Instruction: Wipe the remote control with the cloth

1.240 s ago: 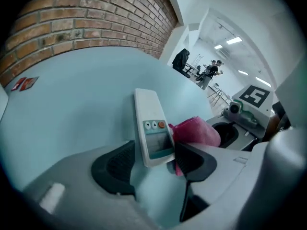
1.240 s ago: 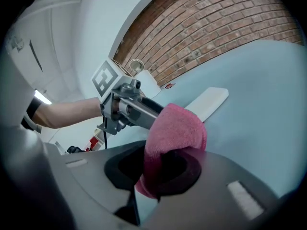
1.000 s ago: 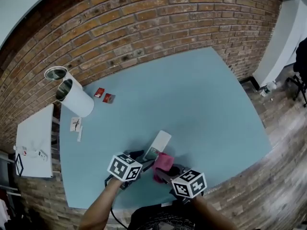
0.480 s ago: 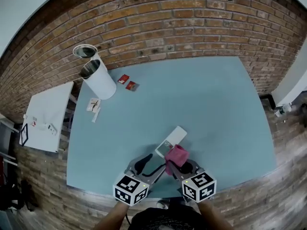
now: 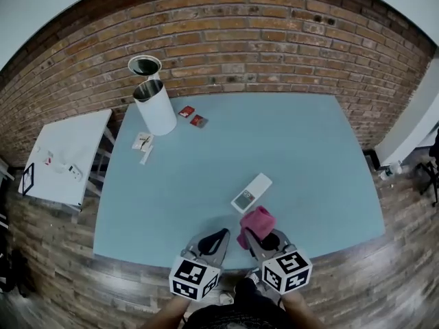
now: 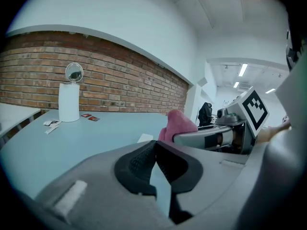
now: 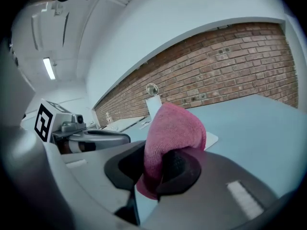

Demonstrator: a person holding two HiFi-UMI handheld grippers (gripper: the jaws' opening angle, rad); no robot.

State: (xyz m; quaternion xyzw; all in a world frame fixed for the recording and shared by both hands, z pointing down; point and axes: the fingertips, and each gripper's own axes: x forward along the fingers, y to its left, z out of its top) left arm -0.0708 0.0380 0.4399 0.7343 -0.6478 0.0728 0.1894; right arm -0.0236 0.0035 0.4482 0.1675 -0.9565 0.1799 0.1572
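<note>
Grips a bunched pink cloth [image 5: 256, 223] in the right gripper [image 5: 264, 238], jaws pinched on its lower fold, most of it bulging up above the pads [image 7: 178, 169]. Carries nothing in the left gripper [image 5: 218, 235]: jaws just closed, pads [image 6: 139, 163] touching, empty between. Hovers both side by side over the near edge of the blue table [image 5: 295, 142]. Lying flat just beyond the cloth, apart from both grippers: the white remote control [image 5: 252, 192], partly hidden behind the cloth in the right gripper view. Well apart at the far left corner: a white cylinder [image 5: 156, 108] with a round mirror [image 5: 144, 66] behind, two red packets [image 5: 193, 116] beside it, paper scraps [image 5: 143, 142] nearer. Left of the table, a white side table [image 5: 65, 156]; behind, a brick wall [image 5: 240, 40].
</note>
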